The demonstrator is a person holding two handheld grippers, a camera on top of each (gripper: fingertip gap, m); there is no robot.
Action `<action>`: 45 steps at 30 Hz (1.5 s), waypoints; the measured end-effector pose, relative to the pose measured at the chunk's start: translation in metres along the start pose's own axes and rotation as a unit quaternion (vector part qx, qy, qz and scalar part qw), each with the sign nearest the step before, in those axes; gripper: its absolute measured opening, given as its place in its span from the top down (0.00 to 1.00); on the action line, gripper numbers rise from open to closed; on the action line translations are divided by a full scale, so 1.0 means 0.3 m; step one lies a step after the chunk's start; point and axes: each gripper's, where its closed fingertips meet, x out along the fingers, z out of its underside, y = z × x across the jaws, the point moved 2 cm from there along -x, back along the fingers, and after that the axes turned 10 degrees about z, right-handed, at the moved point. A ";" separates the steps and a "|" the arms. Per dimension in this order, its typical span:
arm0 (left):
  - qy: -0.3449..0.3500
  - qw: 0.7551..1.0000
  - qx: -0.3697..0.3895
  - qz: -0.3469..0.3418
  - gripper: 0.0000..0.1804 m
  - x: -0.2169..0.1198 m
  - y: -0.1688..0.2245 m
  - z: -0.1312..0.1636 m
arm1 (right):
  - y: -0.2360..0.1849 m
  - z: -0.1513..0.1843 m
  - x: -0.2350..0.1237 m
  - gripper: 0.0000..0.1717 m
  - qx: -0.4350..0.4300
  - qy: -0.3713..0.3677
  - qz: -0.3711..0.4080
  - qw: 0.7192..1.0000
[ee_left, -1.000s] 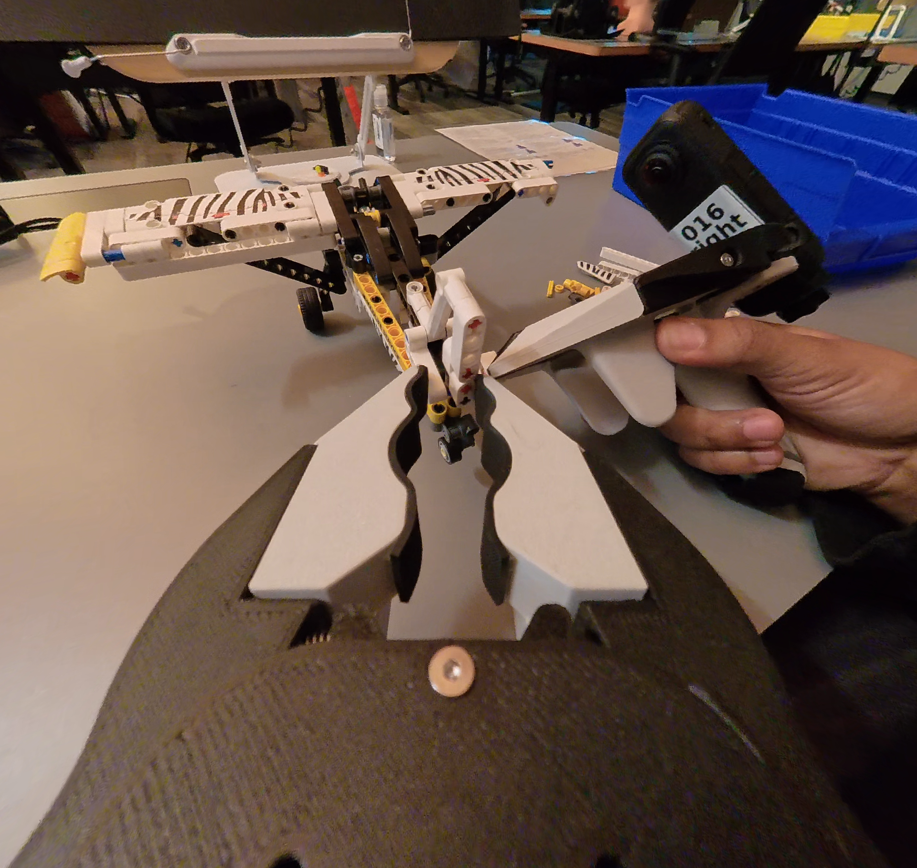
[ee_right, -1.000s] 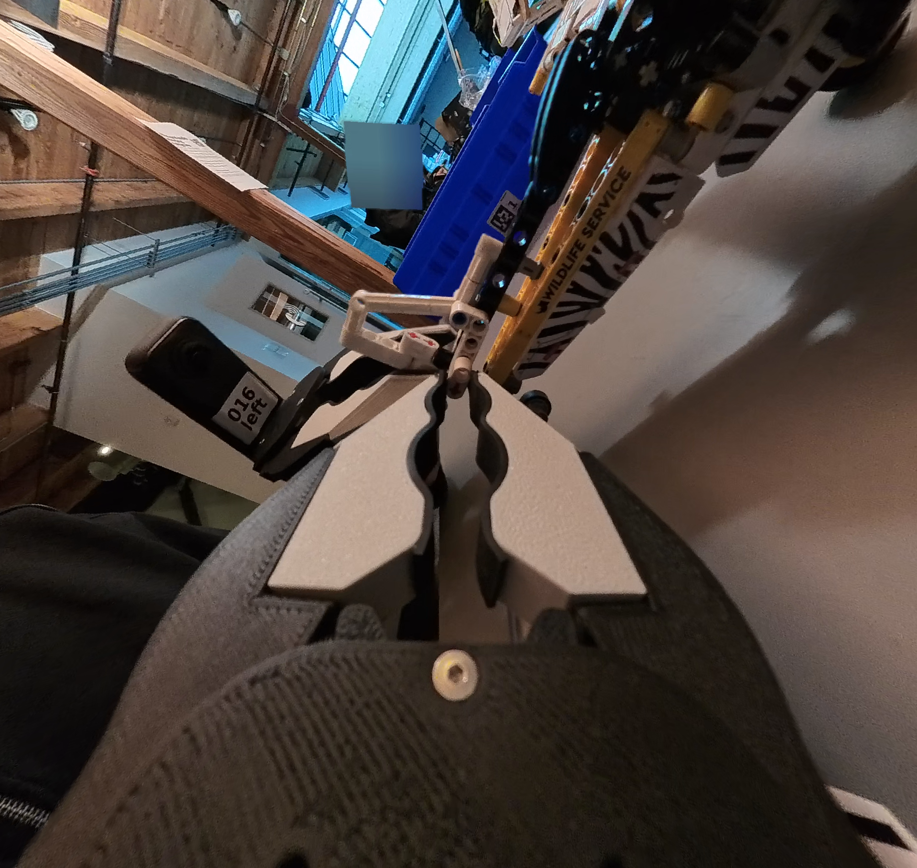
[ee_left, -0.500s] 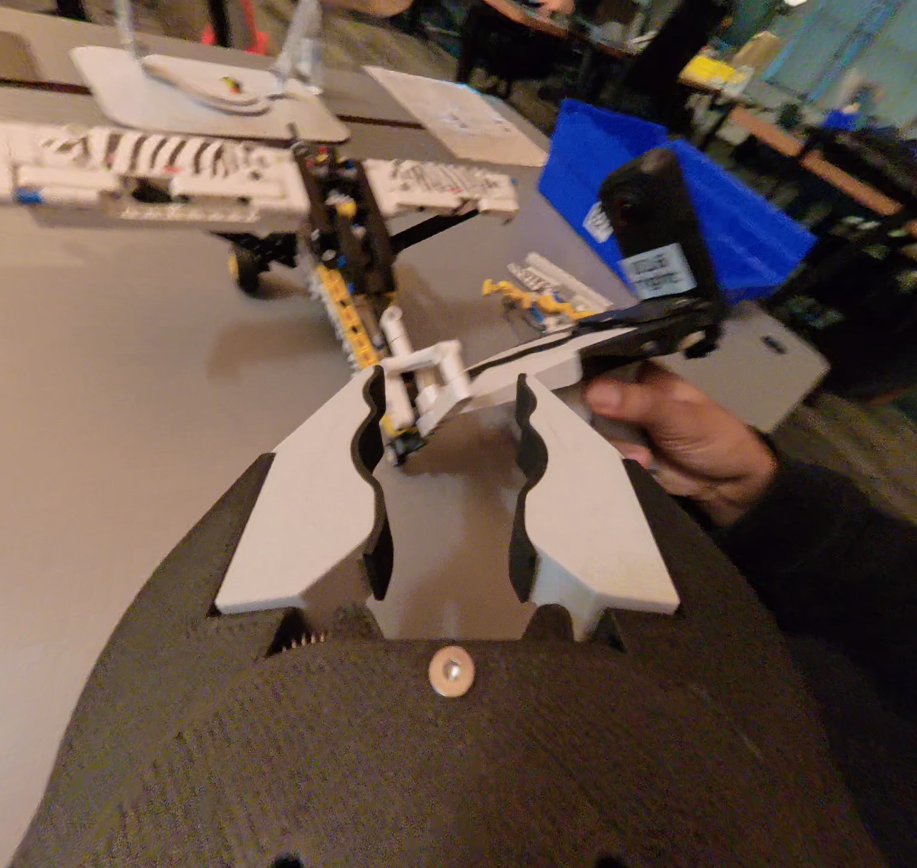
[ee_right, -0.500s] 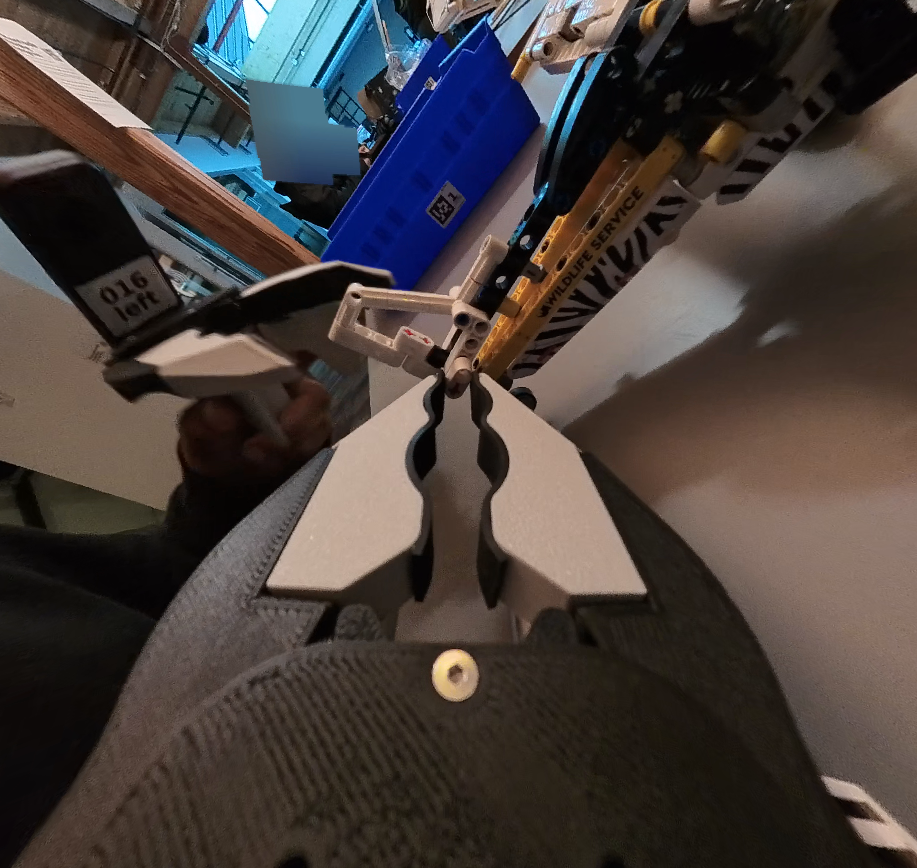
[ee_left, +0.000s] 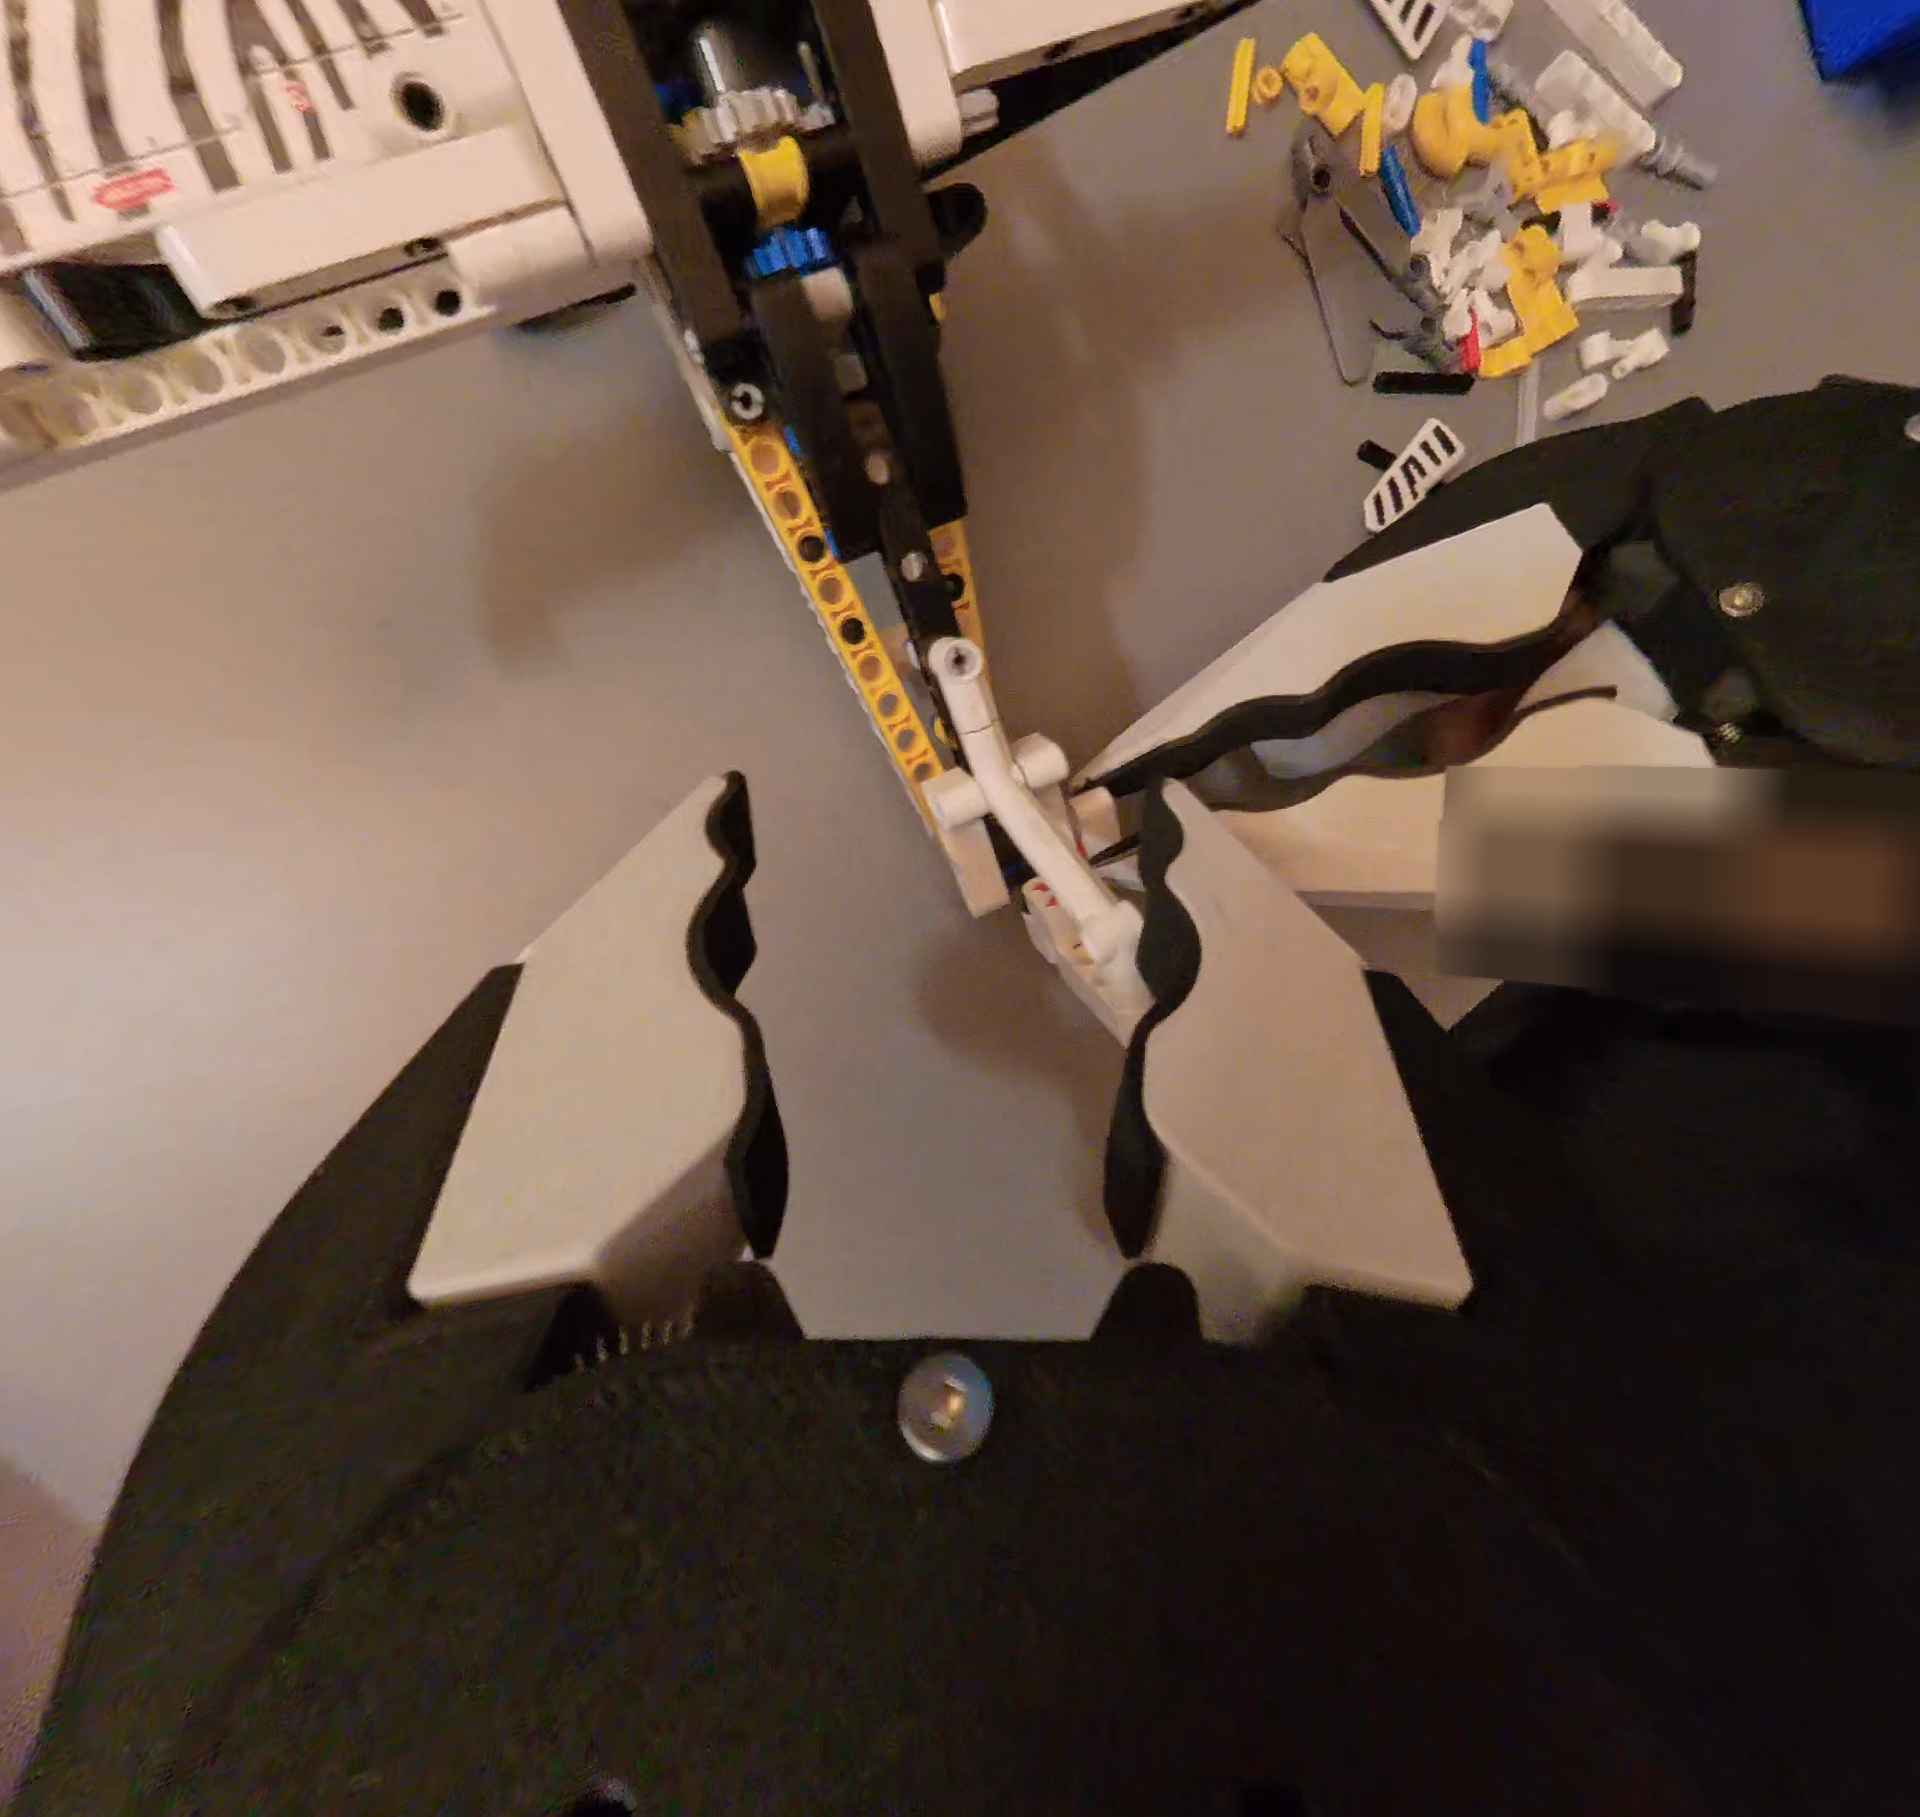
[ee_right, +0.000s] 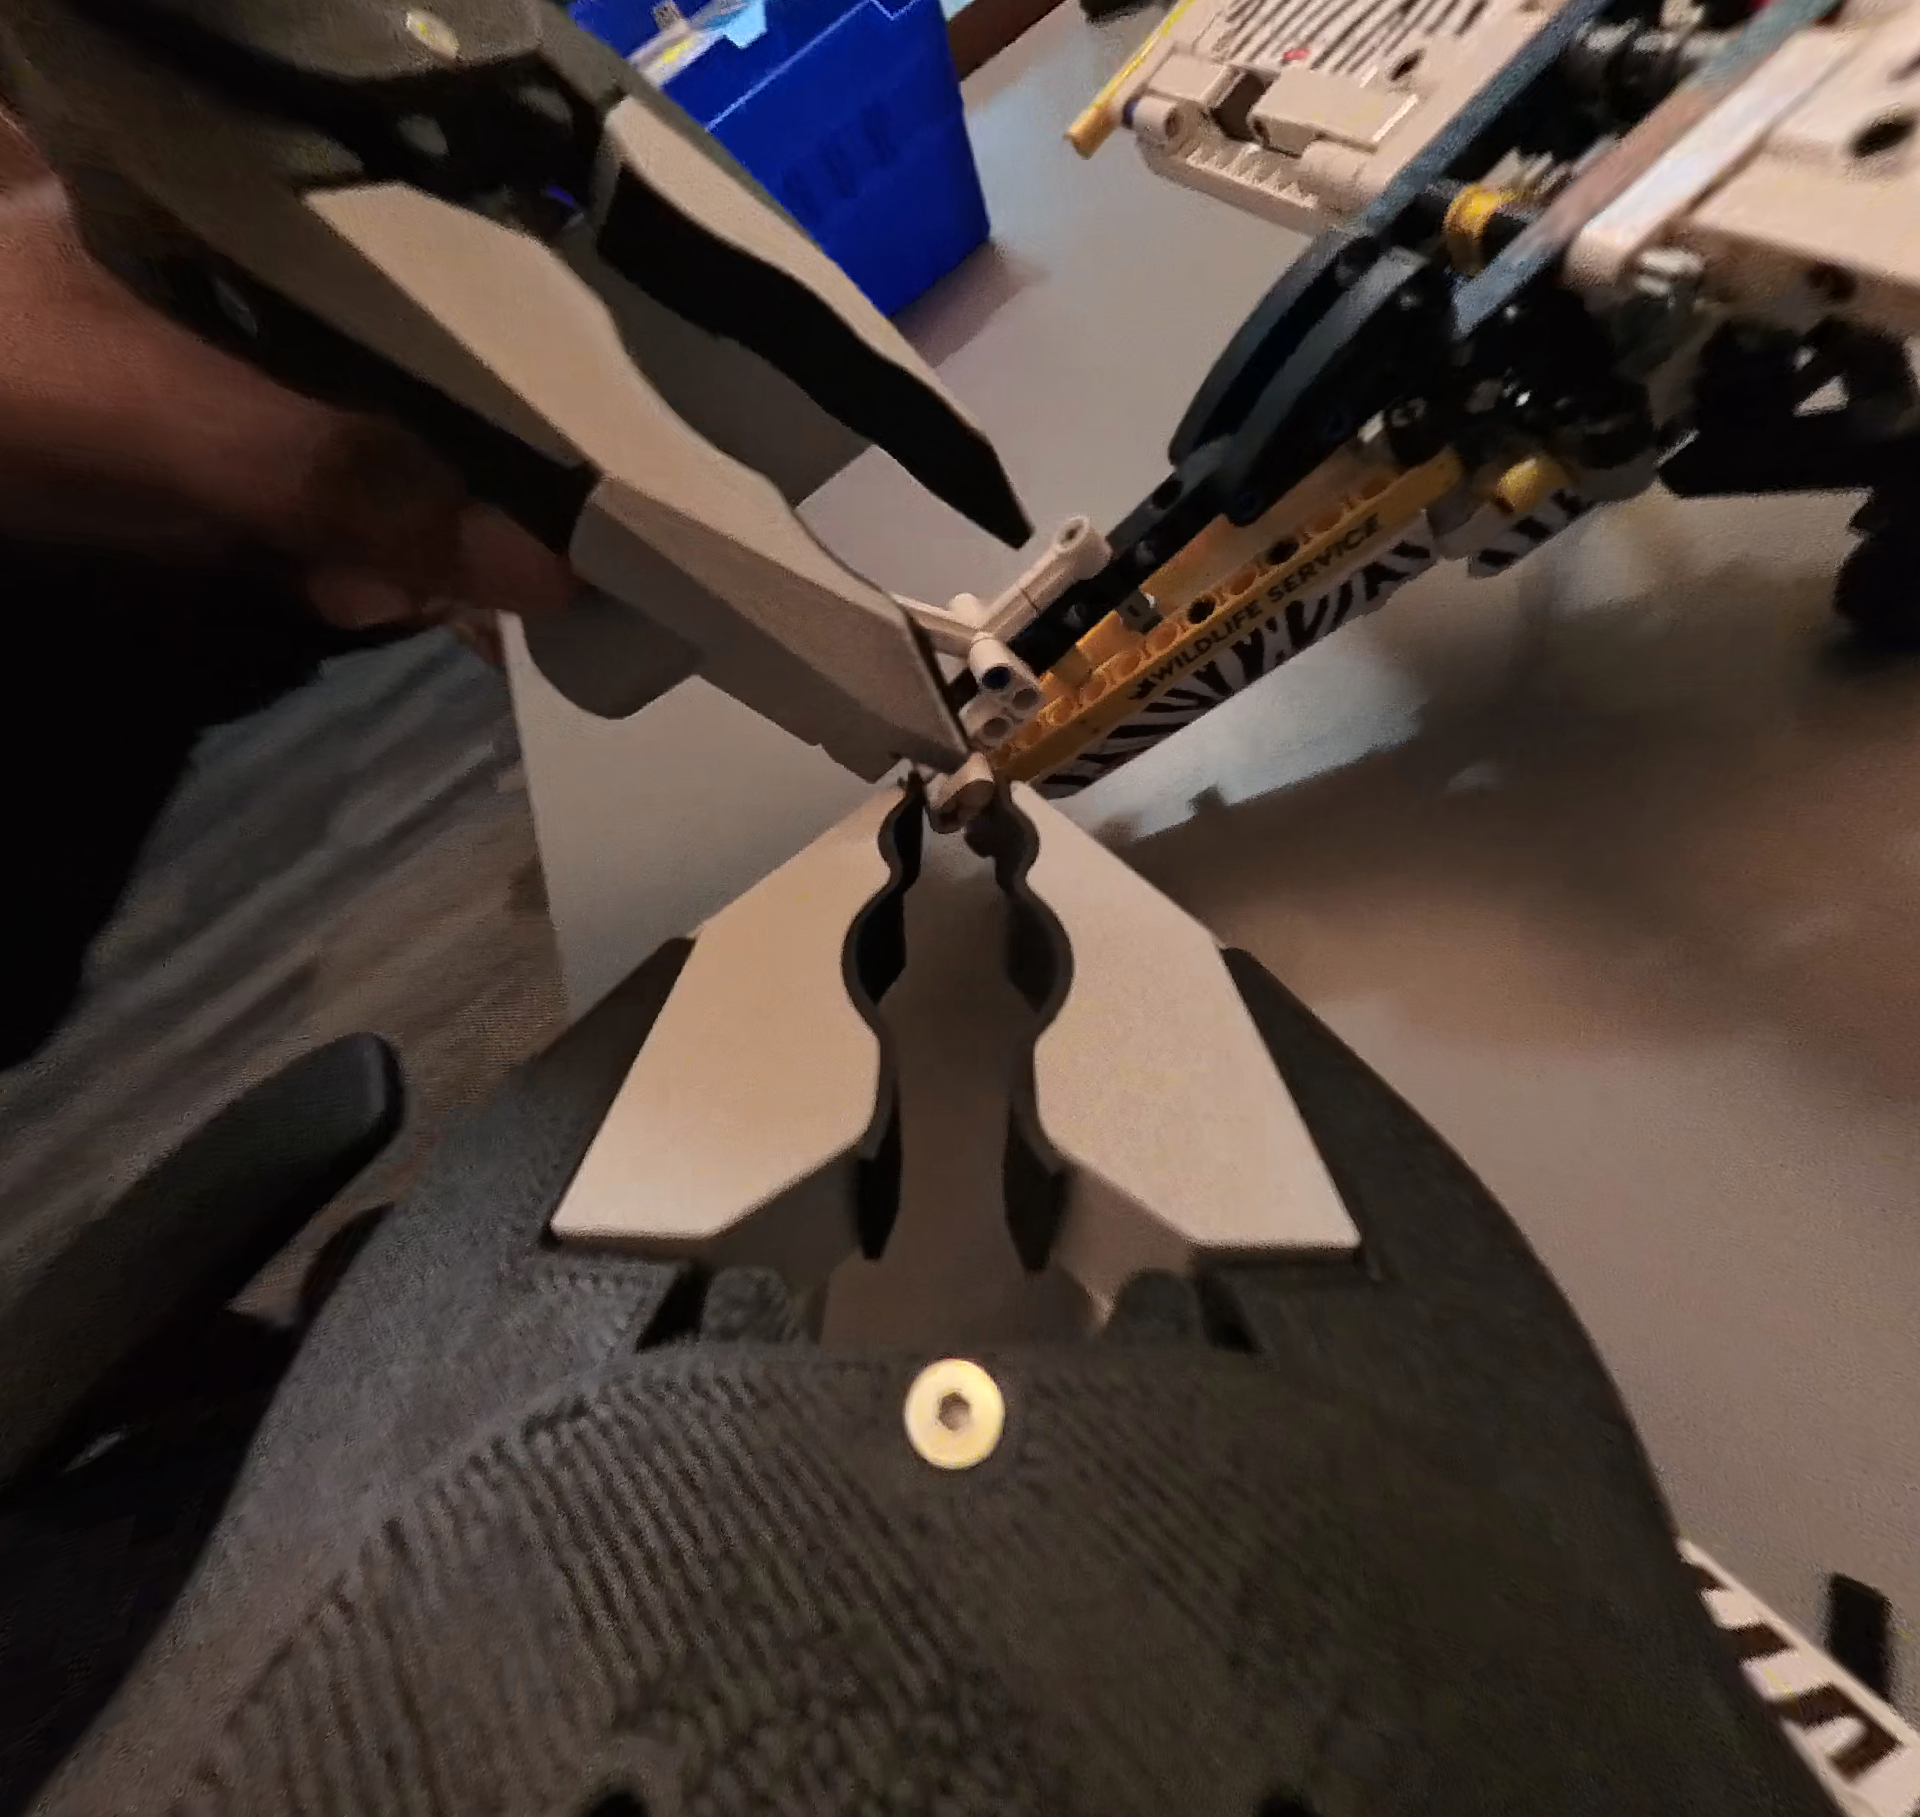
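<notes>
Light: dim and warm; my model (ee_left: 810, 479) throws soft shadows on the table (ee_left: 312, 728).
Blur: motion-smeared, wide-angle bending at edges.

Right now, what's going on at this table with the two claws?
A person works on the tail of a zebra-striped brick-built plane on a grey table. The right claw pinches a small white piece at the tail's tip. The left claw is open, one pad against the white tail frame. Loose bricks lie beside a blue bin.

Open left tool (ee_left: 940, 832), perhaps grazing model tail (ee_left: 1049, 853).
</notes>
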 end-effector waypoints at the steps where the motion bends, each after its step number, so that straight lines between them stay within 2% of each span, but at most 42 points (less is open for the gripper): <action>1: -0.008 1.000 0.005 -0.003 0.64 0.002 0.002 -0.004 | 0.000 -0.001 0.003 0.93 -0.017 0.003 0.014 1.000; 9: -0.121 0.990 0.068 -0.039 0.82 0.011 0.012 0.011 | 0.001 0.004 0.015 0.92 -0.166 0.023 0.124 0.978; 13: -0.174 0.981 0.075 -0.046 0.82 0.008 0.005 0.006 | -0.004 0.006 0.018 0.92 -0.225 0.035 0.158 0.961; 21: -0.267 0.963 0.013 -0.008 0.82 0.008 -0.006 0.010 | -0.008 0.020 0.020 0.92 -0.195 0.028 0.119 0.973; 26: -0.313 0.945 0.063 -0.071 0.85 0.001 -0.001 0.022 | -0.012 0.032 0.032 0.93 -0.163 0.007 0.074 0.984; 28: -0.319 0.940 0.082 -0.088 0.85 0.006 0.000 0.031 | -0.008 0.038 0.037 0.93 -0.141 -0.006 0.056 0.988; 32: -0.296 0.948 0.077 -0.085 0.85 -0.003 -0.001 0.028 | -0.008 0.033 0.034 0.93 -0.117 -0.003 0.033 0.993; 38: -0.287 0.948 0.093 -0.099 0.86 -0.001 -0.004 0.042 | -0.015 0.041 0.042 0.93 -0.169 -0.003 0.066 0.983; 45: -0.280 0.948 0.106 -0.111 0.86 -0.005 -0.001 0.046 | -0.012 0.042 0.040 0.93 -0.163 -0.005 0.062 0.985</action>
